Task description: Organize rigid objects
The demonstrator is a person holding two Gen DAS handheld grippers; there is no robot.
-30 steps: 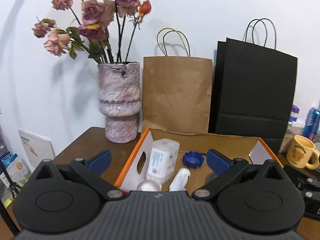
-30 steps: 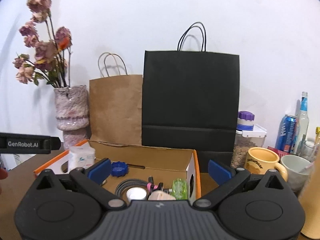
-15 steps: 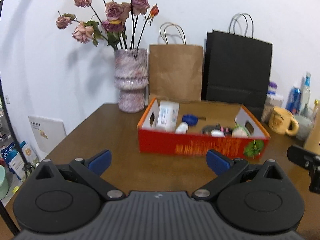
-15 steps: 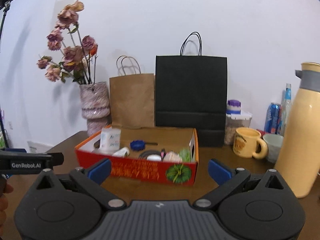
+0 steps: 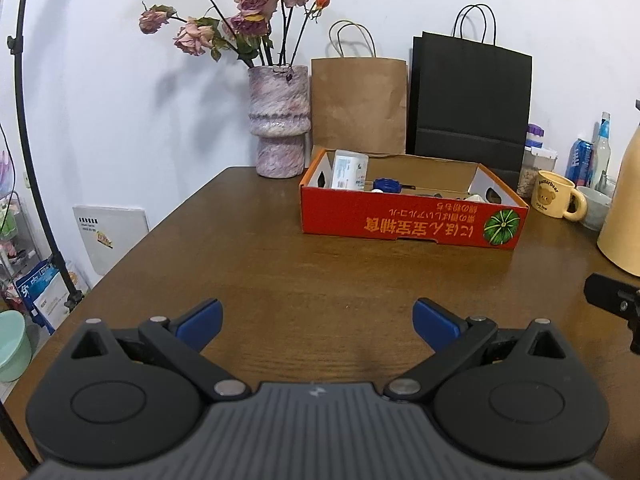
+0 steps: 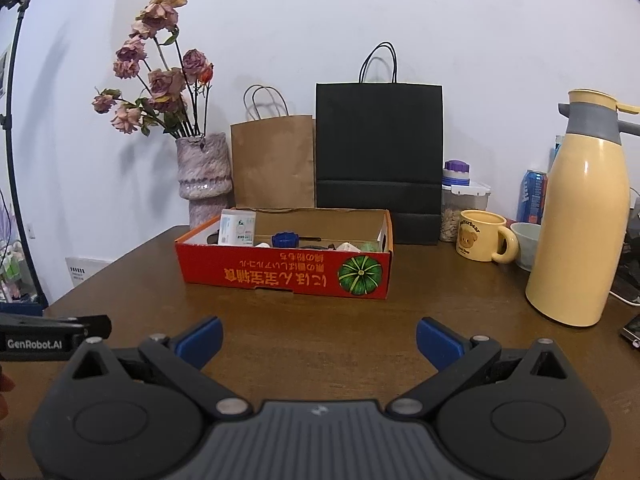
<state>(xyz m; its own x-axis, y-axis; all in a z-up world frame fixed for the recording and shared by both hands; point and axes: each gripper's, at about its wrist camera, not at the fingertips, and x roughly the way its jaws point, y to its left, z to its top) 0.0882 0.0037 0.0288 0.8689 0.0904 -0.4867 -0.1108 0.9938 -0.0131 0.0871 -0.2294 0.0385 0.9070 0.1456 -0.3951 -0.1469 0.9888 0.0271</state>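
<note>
A red cardboard box (image 5: 408, 220) with a pumpkin picture stands on the brown table, also in the right wrist view (image 6: 280, 276). Inside it are a white carton (image 5: 349, 169), a blue cap (image 5: 386, 185) and other small items, partly hidden by the box wall. My left gripper (image 5: 317, 322) is open and empty, well back from the box over bare table. My right gripper (image 6: 319, 340) is open and empty, also back from the box.
A vase with dried roses (image 5: 279, 136), a brown paper bag (image 5: 358, 104) and a black paper bag (image 5: 470, 108) stand behind the box. A yellow mug (image 6: 482, 236), a bowl, cans and a tall yellow thermos (image 6: 580, 216) stand at the right. The table edge runs along the left.
Both grippers have pulled back from directly over the box to well in front of it. Both stayed open and empty.
</note>
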